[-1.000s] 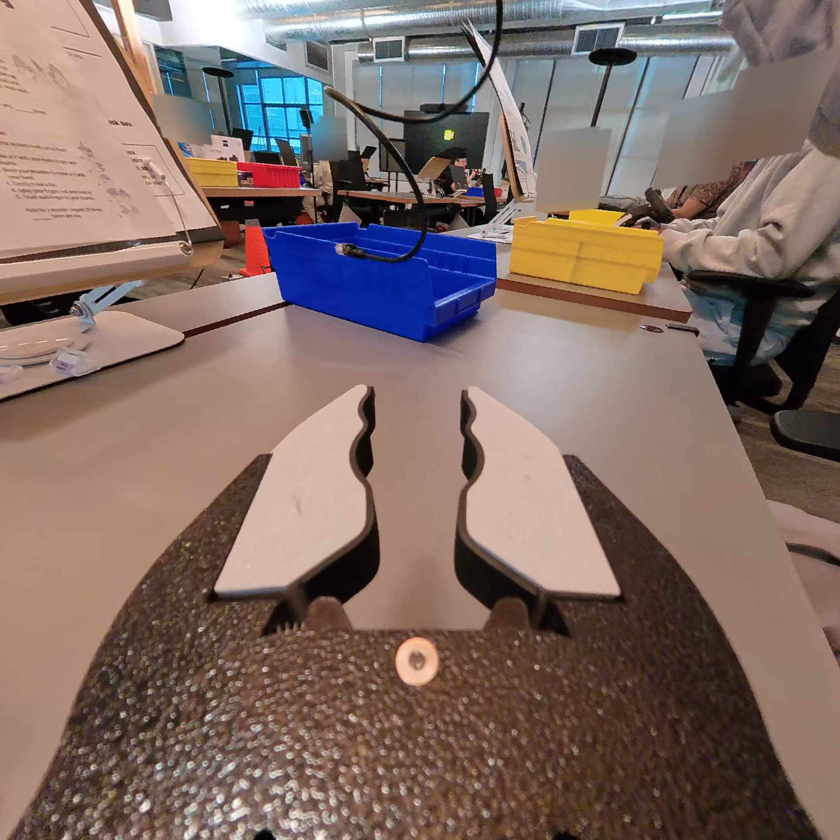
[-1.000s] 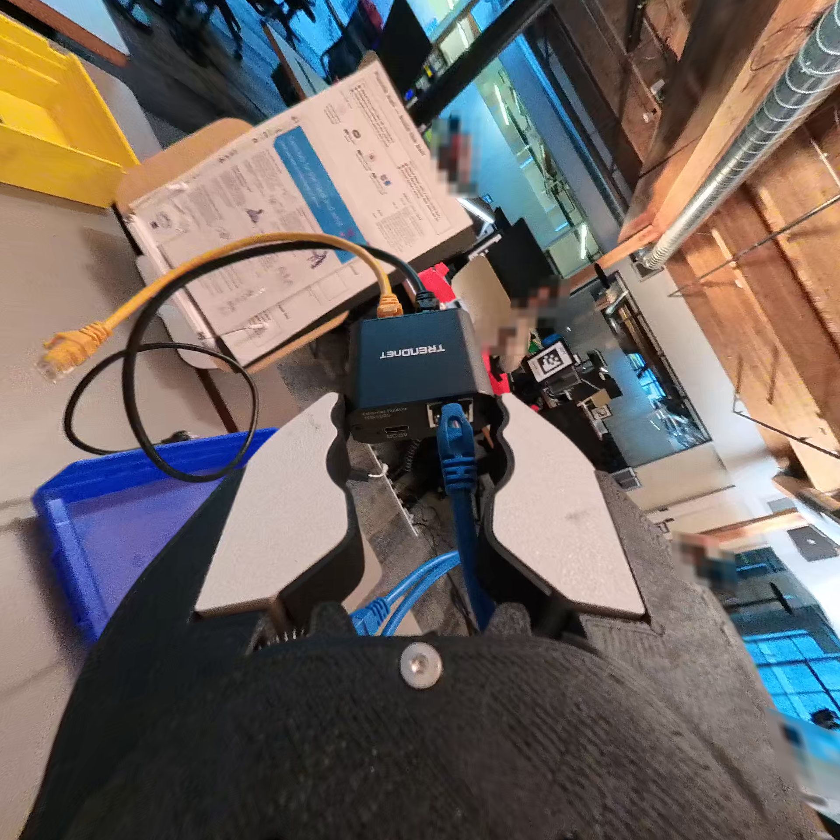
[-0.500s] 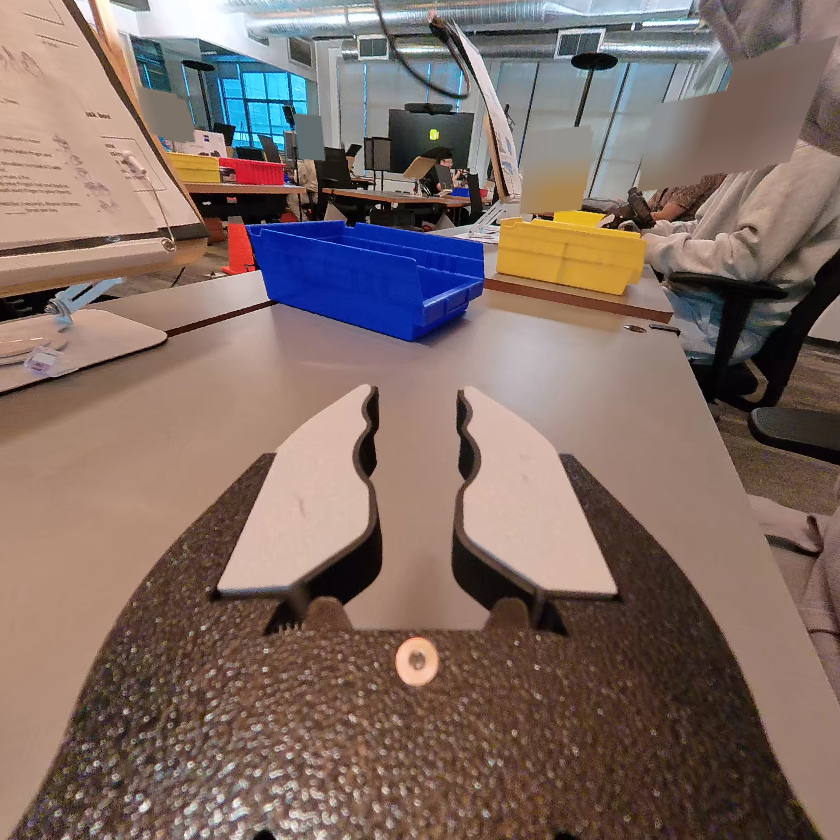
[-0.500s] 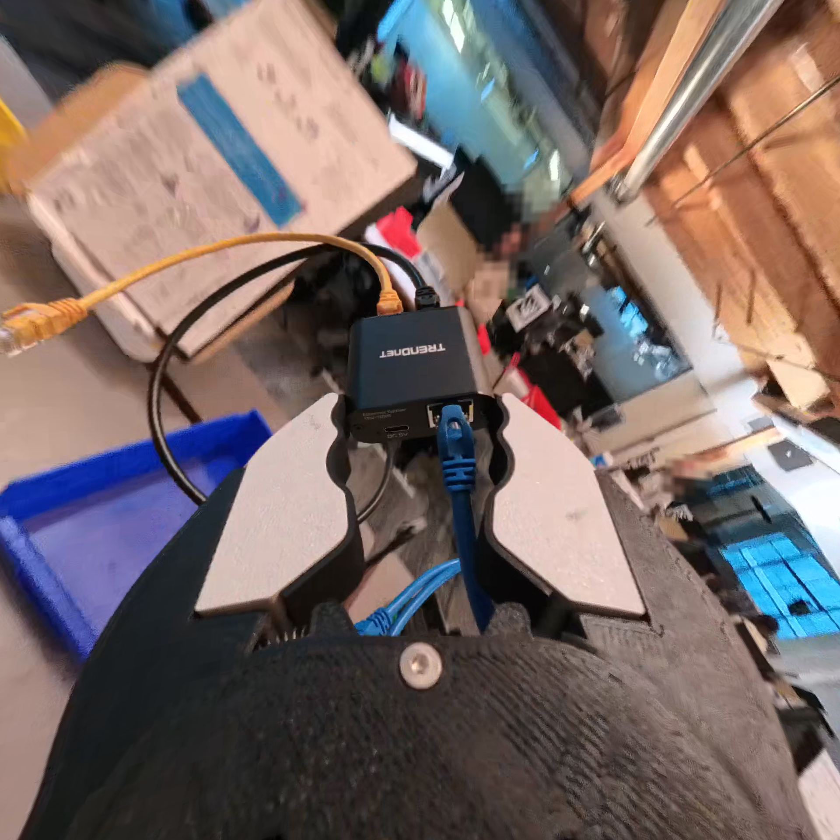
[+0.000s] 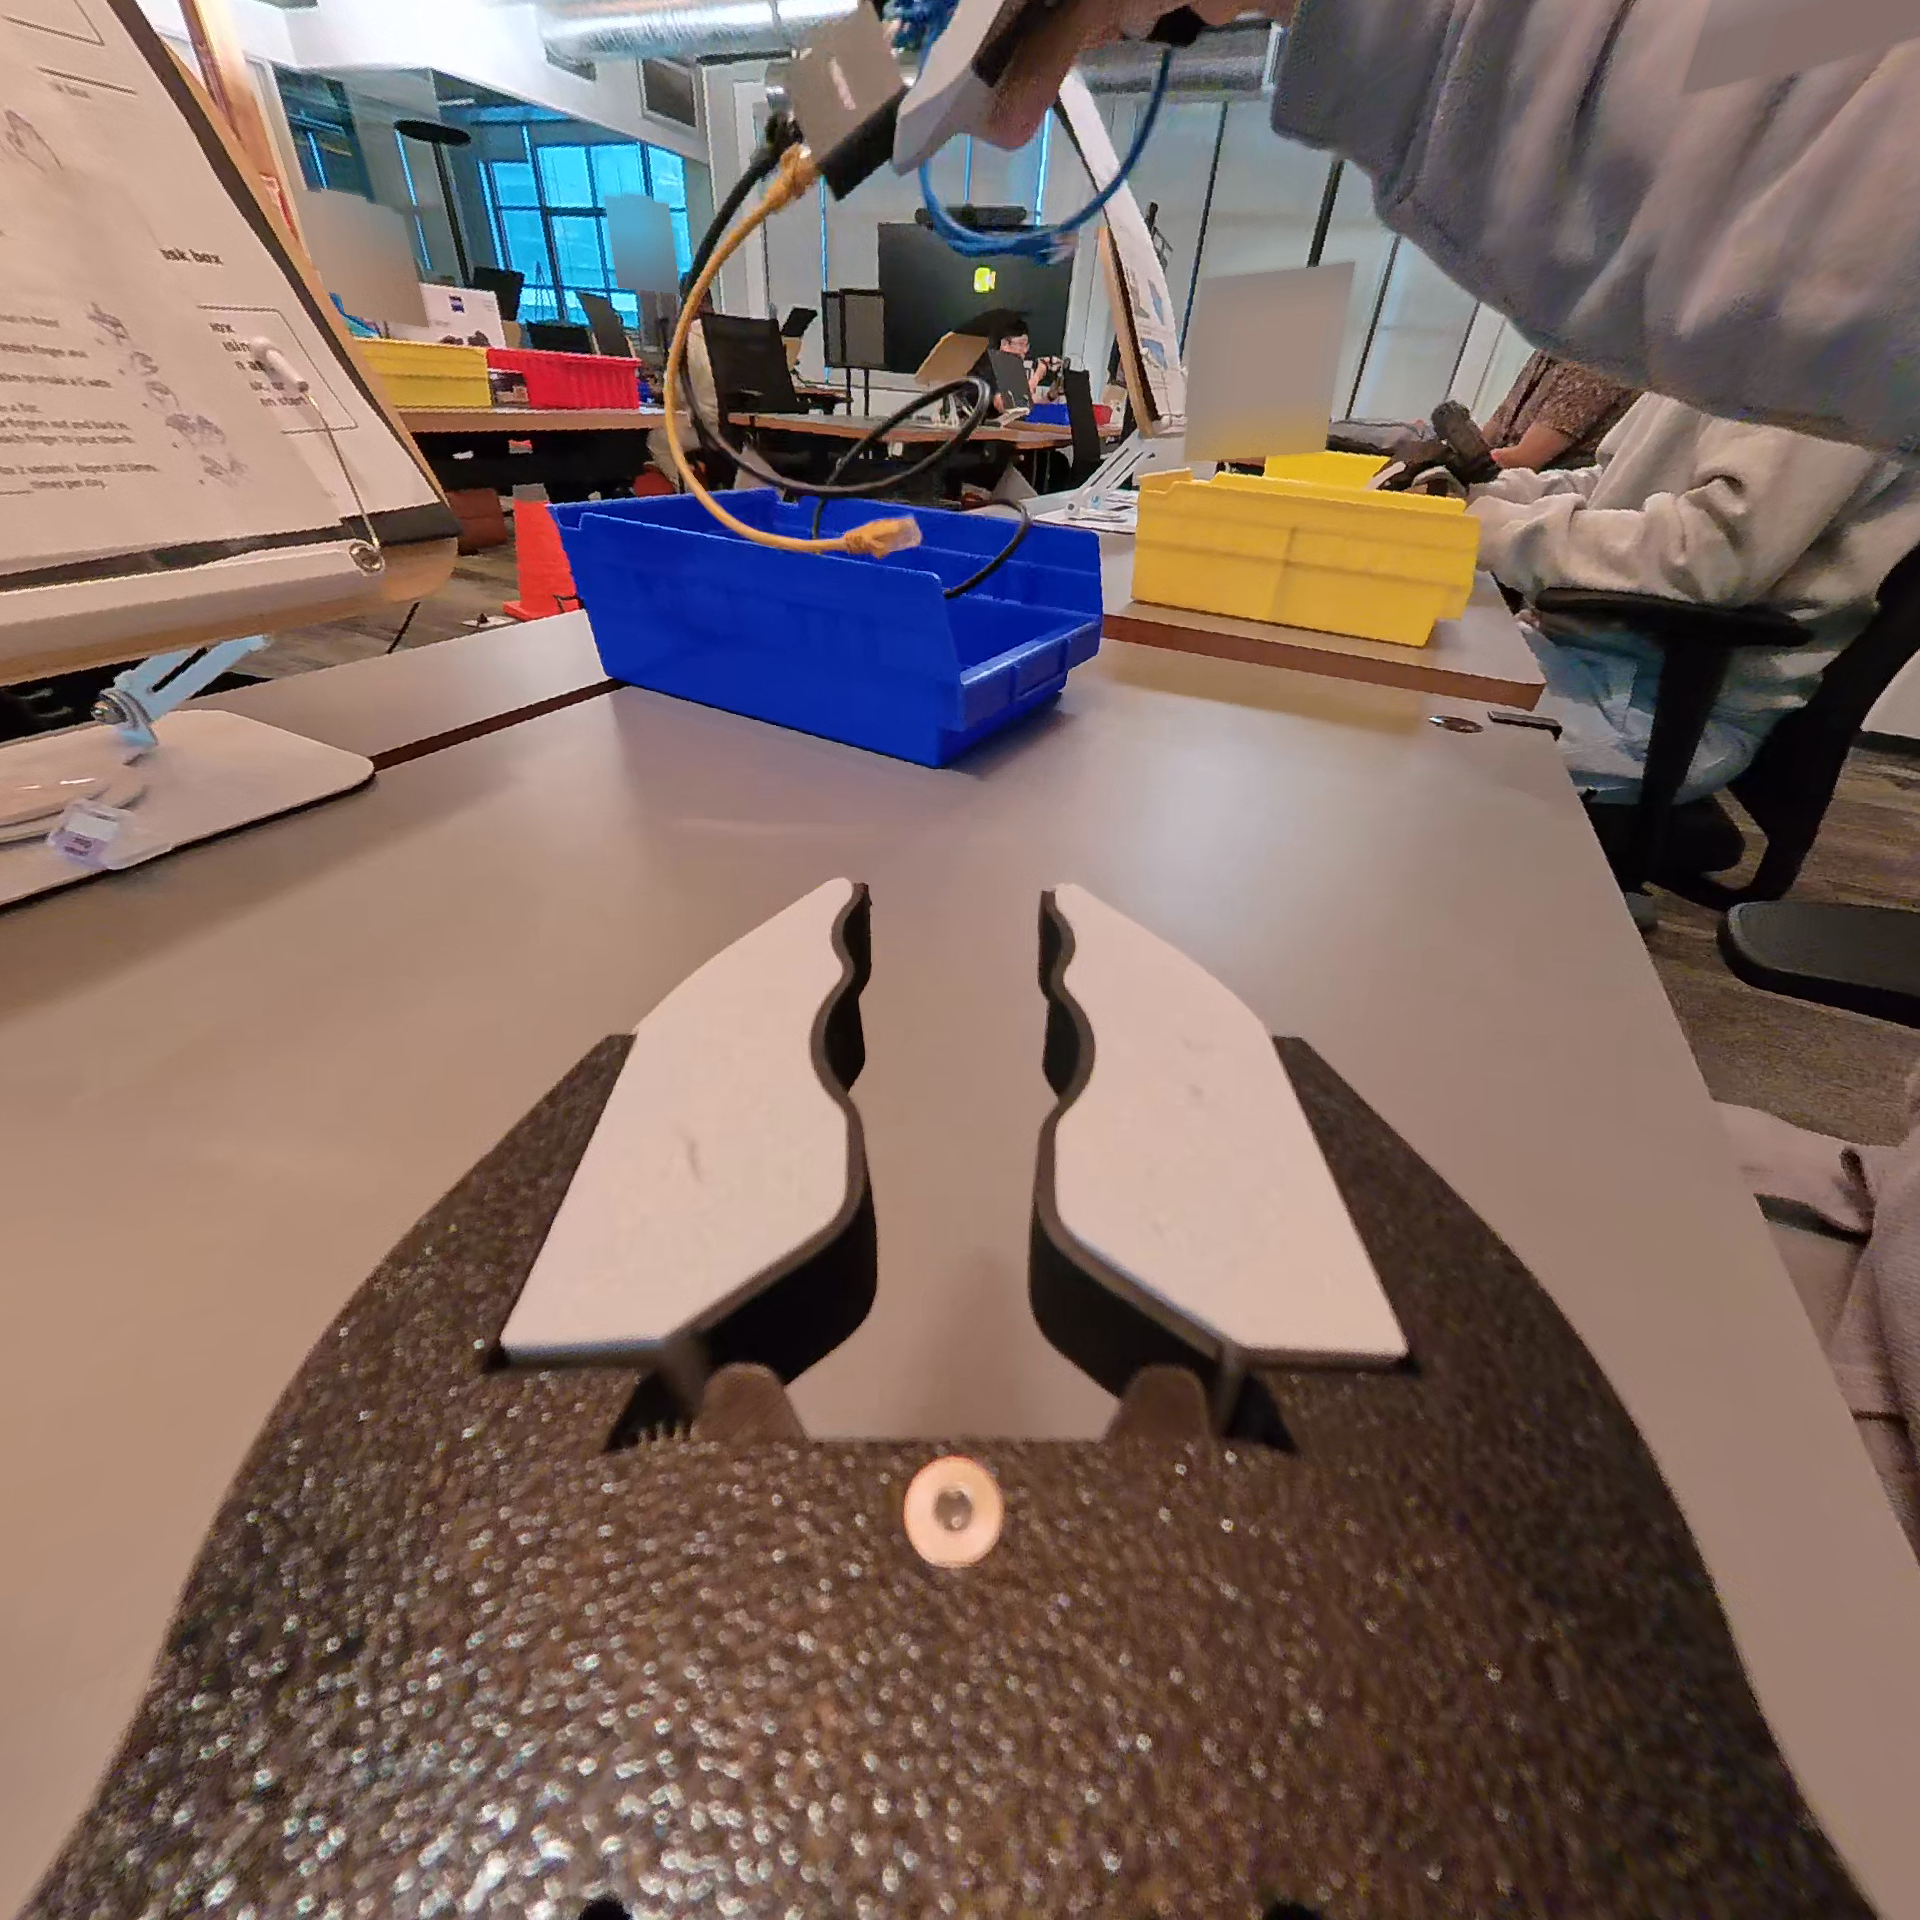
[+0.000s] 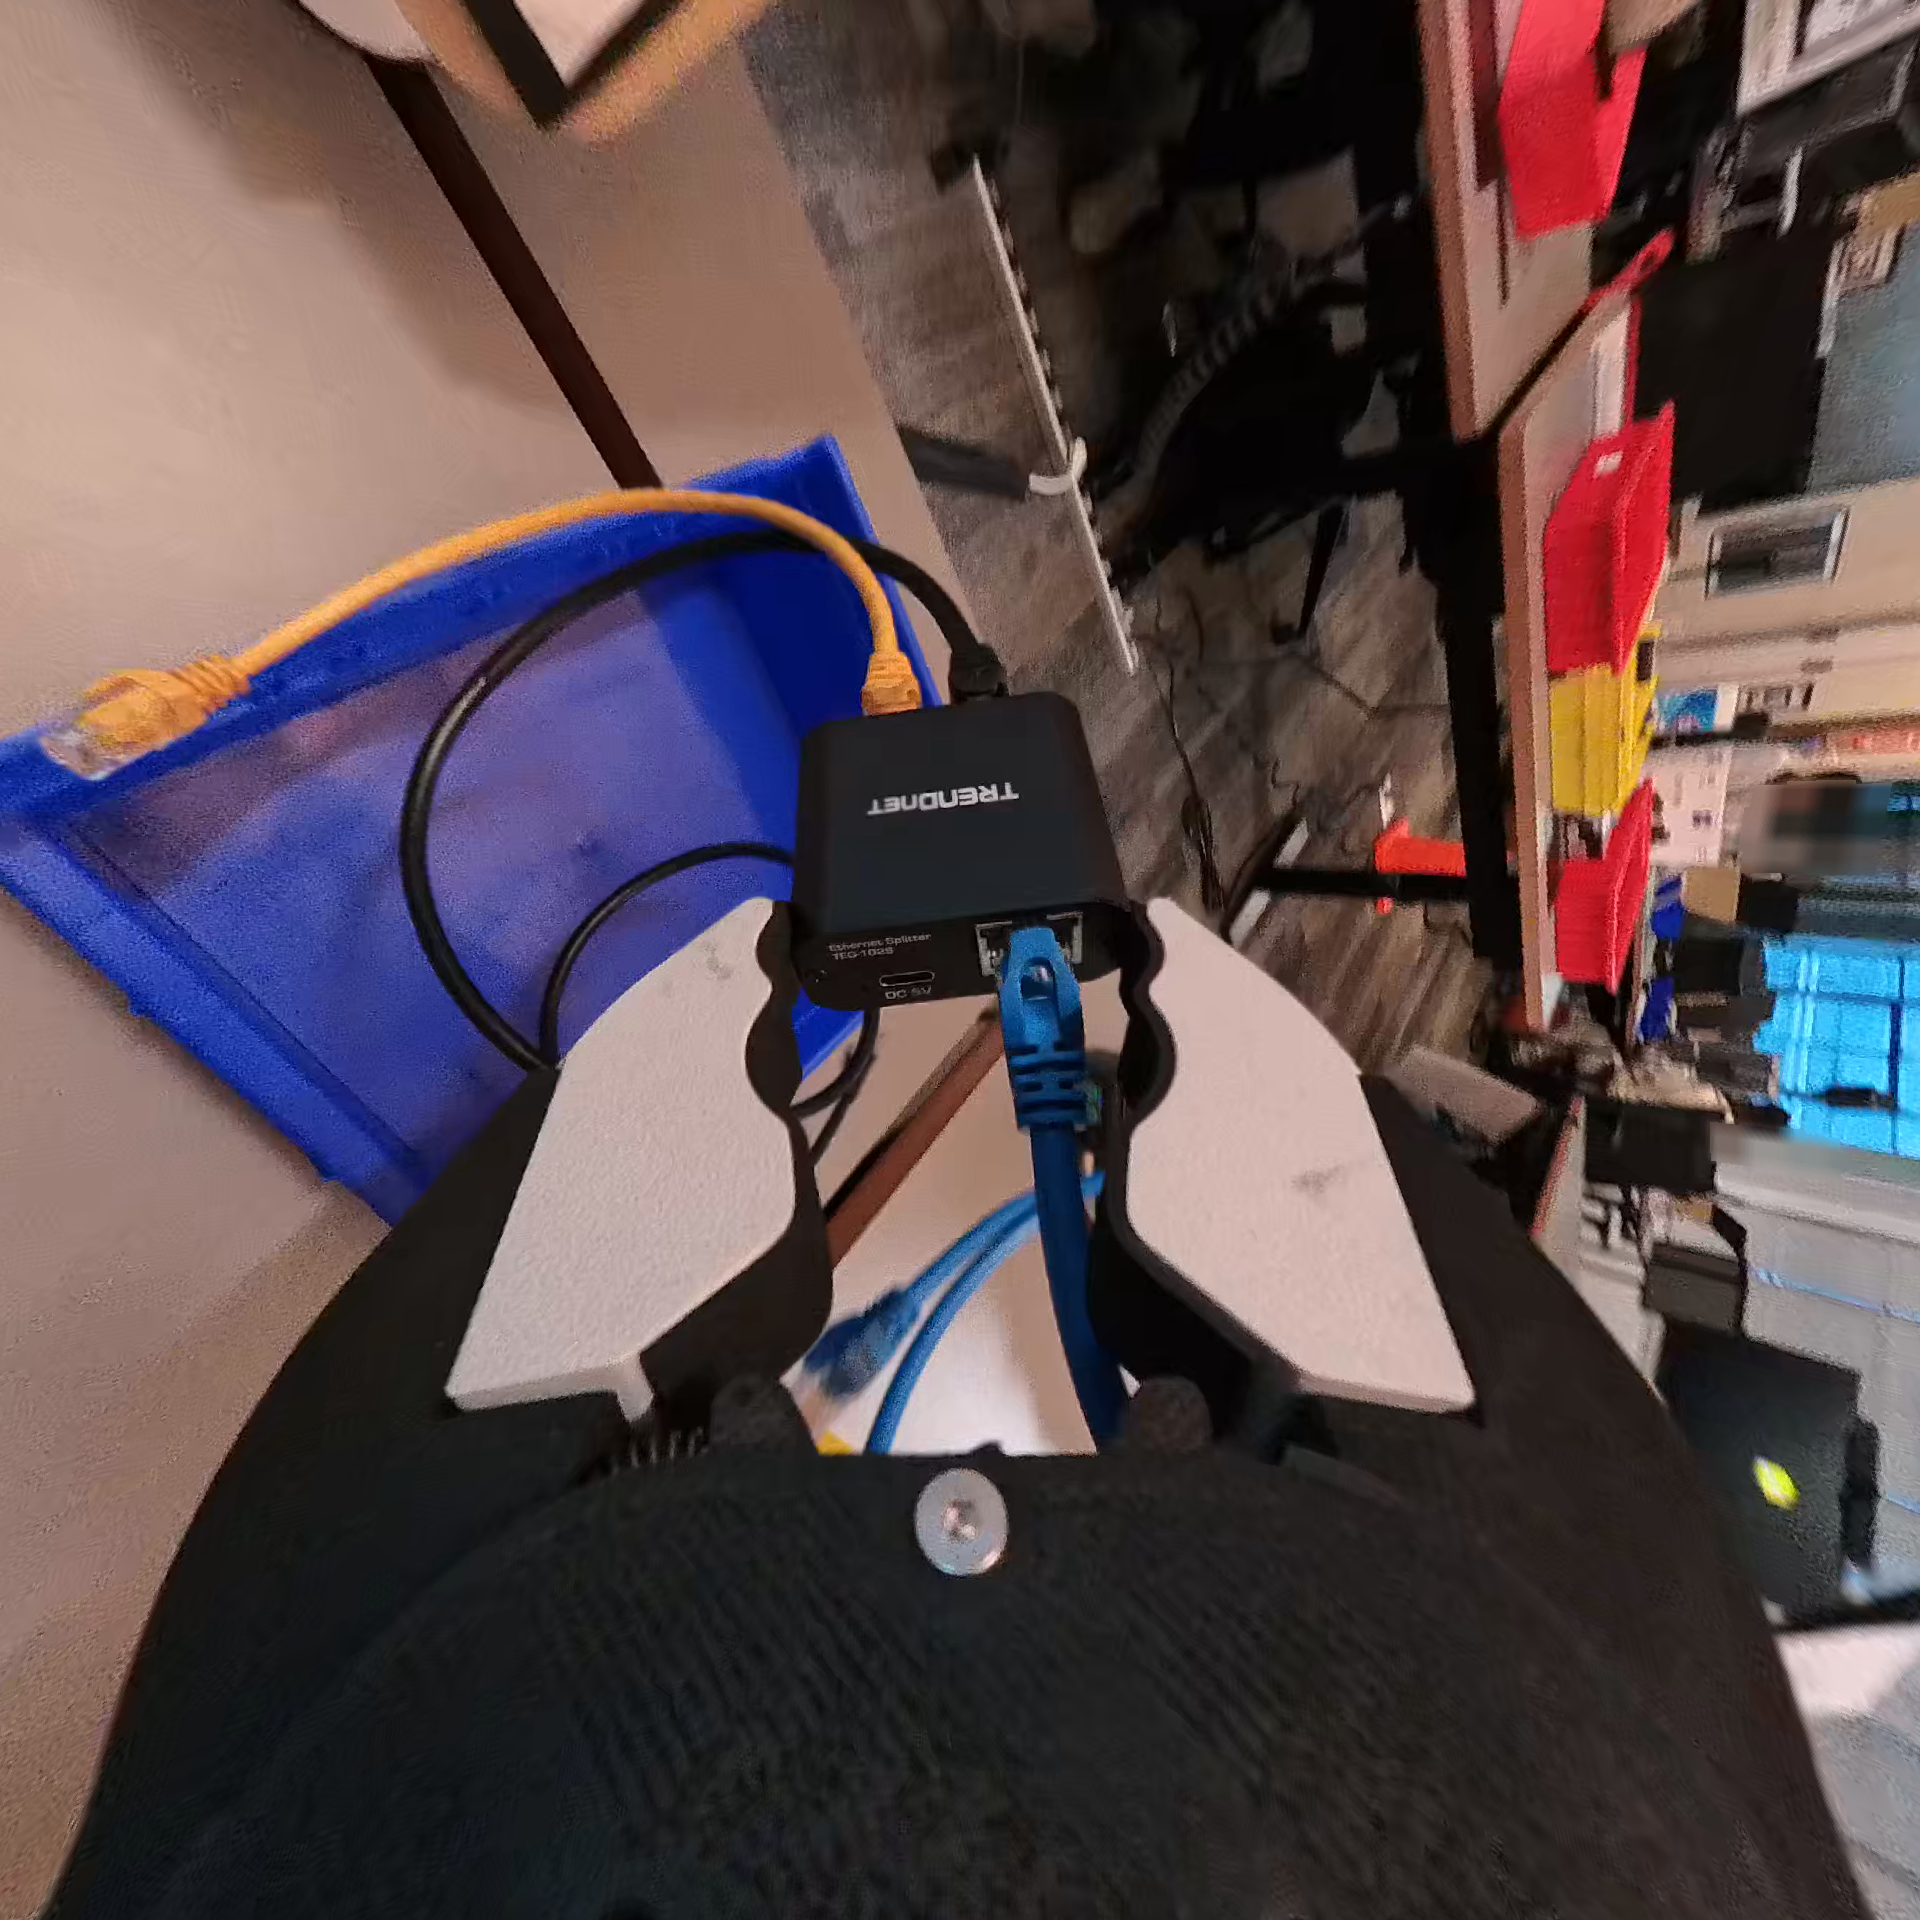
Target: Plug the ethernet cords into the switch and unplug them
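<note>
My right gripper (image 6: pixel 956 935) is shut on the near end of a small black switch (image 6: pixel 951 821) and holds it in the air. A blue cord (image 6: pixel 1044 1049) is plugged into its near face. An orange-yellow cord (image 6: pixel 665 514) and a black cord (image 6: pixel 468 717) are plugged into its far face and hang over a blue bin (image 6: pixel 260 831). In the left wrist view the switch (image 5: pixel 836 88) and the right gripper (image 5: pixel 951 78) are at the top, and the yellow cord's loose plug (image 5: pixel 883 537) dangles above the bin (image 5: pixel 831 634). My left gripper (image 5: pixel 951 904) is open and empty, low over the grey table (image 5: pixel 1195 810).
A document stand (image 5: pixel 156 364) with a white base (image 5: pixel 208 774) stands at the left. A yellow bin (image 5: pixel 1299 556) sits behind on the right. A seated person (image 5: pixel 1683 520) and chair are beyond the table's right edge. A grey sleeve (image 5: pixel 1610 177) reaches over from the top right. The grippers' ends are close to 45 cm from one another.
My right gripper has swung the switch and its cords downward, now pointing over the blue bin; it has come into the top of the left wrist view. My left gripper has hardly moved.
</note>
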Motion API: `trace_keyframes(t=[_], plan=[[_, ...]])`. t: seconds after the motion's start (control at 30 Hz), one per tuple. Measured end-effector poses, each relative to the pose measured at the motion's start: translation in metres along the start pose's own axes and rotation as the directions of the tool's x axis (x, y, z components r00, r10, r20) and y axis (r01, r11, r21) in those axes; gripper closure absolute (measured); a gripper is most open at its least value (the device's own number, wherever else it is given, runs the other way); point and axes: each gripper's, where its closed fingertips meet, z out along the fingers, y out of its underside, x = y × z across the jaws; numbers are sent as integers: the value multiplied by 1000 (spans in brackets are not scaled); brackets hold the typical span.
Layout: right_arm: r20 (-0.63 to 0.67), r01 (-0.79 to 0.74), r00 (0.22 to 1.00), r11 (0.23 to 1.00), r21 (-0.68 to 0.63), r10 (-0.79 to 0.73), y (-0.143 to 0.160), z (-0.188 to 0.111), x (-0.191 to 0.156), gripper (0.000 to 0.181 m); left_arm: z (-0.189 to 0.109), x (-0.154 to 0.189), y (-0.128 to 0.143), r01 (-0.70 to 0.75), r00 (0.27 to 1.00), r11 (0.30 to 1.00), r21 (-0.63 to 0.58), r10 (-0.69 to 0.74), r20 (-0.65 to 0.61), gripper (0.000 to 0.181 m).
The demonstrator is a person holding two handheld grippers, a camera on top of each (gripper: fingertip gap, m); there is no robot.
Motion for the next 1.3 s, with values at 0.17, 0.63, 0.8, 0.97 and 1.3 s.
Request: trace_keyframes(t=[0.17,0.63,0.8,0.97,1.3], plan=[[-126,26,990,966,-257,-60,18,30,12,120,-1,0,-1,8,1000,1000,6,-8,-3,152],[129,-468,866,873,-137,484,26,127,-72,120,-3,-1,-3,20,1000,1000,23,-20,-7,153],[30,-484,869,861,-158,494,52,145,-102,119,-3,-2,-4,22,1000,999,32,-22,-1,153],[20,-375,924,916,-145,381,66,127,-124,95,-2,-3,-2,15,1000,1000,22,-15,15,153],[5,-656,744,731,188,668,100,-7,-134,97,33,-16,10,39,983,995,-94,-21,184,135]])
